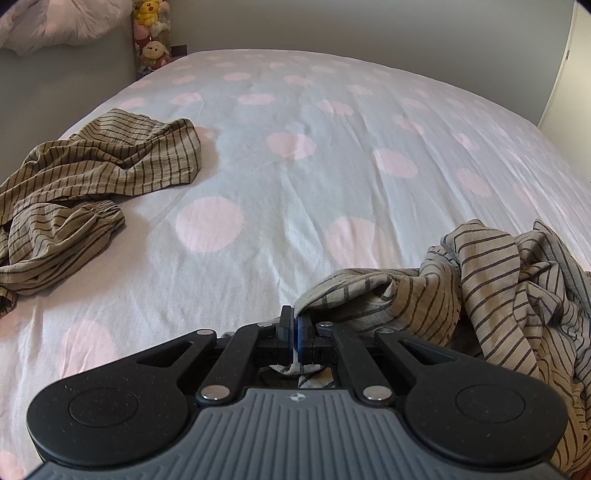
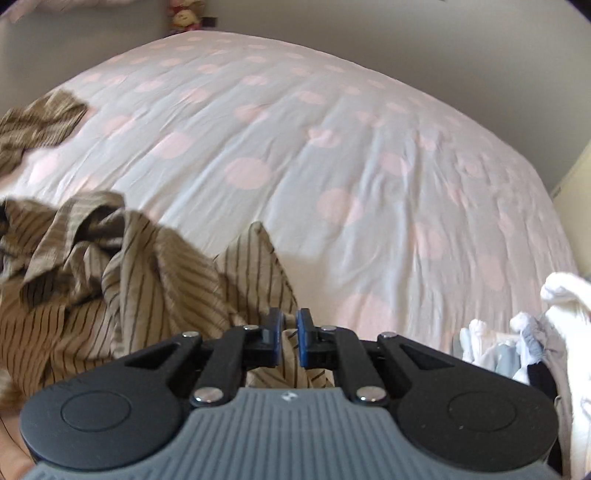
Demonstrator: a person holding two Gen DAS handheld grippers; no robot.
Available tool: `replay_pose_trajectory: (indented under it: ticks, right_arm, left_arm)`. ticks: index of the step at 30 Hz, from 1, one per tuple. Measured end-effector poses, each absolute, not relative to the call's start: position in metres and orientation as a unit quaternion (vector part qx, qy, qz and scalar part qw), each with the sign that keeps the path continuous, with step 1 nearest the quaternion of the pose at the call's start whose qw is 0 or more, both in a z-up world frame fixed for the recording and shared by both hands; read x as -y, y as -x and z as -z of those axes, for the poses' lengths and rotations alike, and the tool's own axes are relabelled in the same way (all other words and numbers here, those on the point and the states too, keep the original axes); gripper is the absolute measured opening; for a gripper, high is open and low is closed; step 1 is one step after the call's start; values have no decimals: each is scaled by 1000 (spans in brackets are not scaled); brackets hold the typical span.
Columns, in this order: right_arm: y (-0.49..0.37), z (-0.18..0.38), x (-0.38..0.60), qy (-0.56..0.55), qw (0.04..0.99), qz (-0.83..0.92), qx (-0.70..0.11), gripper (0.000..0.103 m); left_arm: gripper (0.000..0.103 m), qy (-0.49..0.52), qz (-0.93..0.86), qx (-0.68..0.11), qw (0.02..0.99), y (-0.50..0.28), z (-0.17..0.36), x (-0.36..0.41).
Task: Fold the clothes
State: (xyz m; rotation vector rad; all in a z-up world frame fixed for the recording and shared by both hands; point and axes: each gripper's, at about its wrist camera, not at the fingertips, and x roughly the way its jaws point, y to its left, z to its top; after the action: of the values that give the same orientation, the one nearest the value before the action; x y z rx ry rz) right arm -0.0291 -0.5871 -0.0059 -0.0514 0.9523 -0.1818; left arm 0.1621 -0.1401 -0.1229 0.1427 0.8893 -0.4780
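A: How much open room is there on the bed?

B: Plenty. The middle and far stretch of the sheet lies bare out to the far edge and the right edge, where it meets a grey wall. The clutter sits only near and at the left.

A: And the surface itself?

B: A pale sheet with pink dots, lightly creased. At the far left corner stands a stack of plush toys against the wall, with a pink pillow left of them.

A: Where is the striped shirt?

B: Bunched up at the near edge of the bed, between the two claws. It is tan with thin dark stripes, crumpled into deep folds, one corner standing up in a peak in the right wrist view.

A: The left claw?

B: Pressed together on an edge of that shirt; the cloth runs off to its right.

A: The right claw?

B: A narrow gap between its blue pads, with striped cloth sitting in the gap. I cannot tell whether it is truly pinched.

A: Anything else?

B: Striped shorts of the same cloth lie crumpled at the left, well apart from the shirt. A pile of white laundry sits at the near right.
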Motion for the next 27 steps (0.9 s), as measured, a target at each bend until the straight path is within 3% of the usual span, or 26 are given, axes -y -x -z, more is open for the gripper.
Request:
replay_pose_trajectory:
  ticks: [3,7,12,14,16,17,27]
  right_arm:
    - [35,10,568,20,890,59,-451,17]
    - [49,25,531,1,888,10,-459,38]
    - [61,53,502,15,874,-8,-486,47]
    - [63,63,501,20,866,-4,-500,40]
    - [66,67,504,16,863,2,-505,8]
    - [68,67,506,13,863,6,-505,4]
    - [52,13,563,44,876,50,-478,2]
  left_arm:
    - [0,-69,229,-426,873,-163,123,141]
    - [0,-73,231,-425,872,-162,123,142]
    - [0,-72,232,-422,873,-162,122,142]
    - [0,-72,233,-421,874,-161,121,142]
    - [0,-73,234,-420,874,-160,120,141]
    - [0,-73,235,-420,874,-160,120,141]
    - [0,-74,237,-419,873,-159,120,142]
